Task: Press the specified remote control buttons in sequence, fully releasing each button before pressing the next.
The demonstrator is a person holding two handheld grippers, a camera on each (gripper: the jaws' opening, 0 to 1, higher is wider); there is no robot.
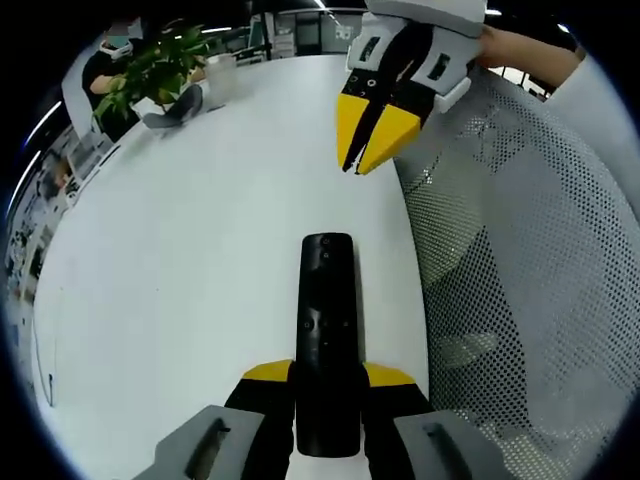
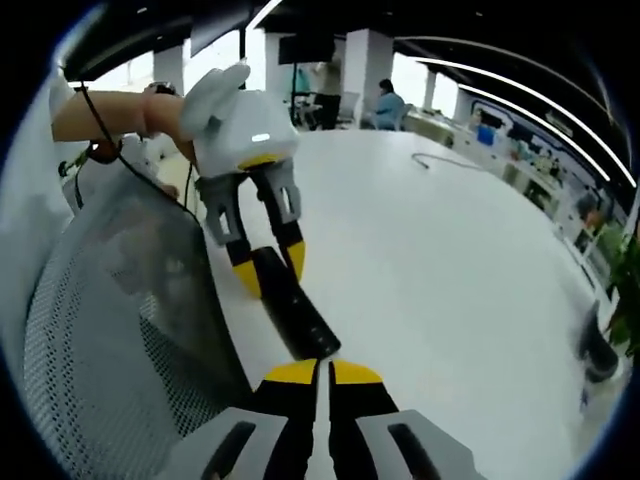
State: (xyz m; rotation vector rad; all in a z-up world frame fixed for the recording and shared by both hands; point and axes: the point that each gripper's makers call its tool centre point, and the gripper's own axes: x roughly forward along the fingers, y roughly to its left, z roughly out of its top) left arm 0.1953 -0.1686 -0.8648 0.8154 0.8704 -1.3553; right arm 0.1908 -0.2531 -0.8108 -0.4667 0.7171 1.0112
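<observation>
1. The black remote control (image 1: 327, 340) sits clamped between the two yellow-tipped jaws of the left hand-held gripper (image 1: 328, 376), which grips it by the sides of its near end. The rest of the body sticks out forward over the white desk (image 1: 200, 250), close to the desk's edge by a mesh chair back (image 1: 520, 290).

2. The remote's long axis runs straight ahead along the left hand-held gripper's own jaws, button face turned up. In the right gripper view the same remote (image 2: 293, 305) lies slantwise, its free end pointing toward the right hand-held gripper (image 2: 321, 372) and its held end at the left hand-held gripper (image 2: 267, 268).

3. The right hand-held gripper (image 1: 372, 150) has its jaws brought together into a single yellow point. In the left gripper view it hangs above and beyond the remote's far end, apart from it, tips aimed down toward the desk.

4. The relation that matters: the remote's free end lies just below and ahead of the right hand-held gripper's closed tips. I judge that the right one is the presser, and that it must come down along the remote's length onto the button face while the left one steadies the body.

5. Which button is the target cannot be told; the markings are too small to read.
</observation>
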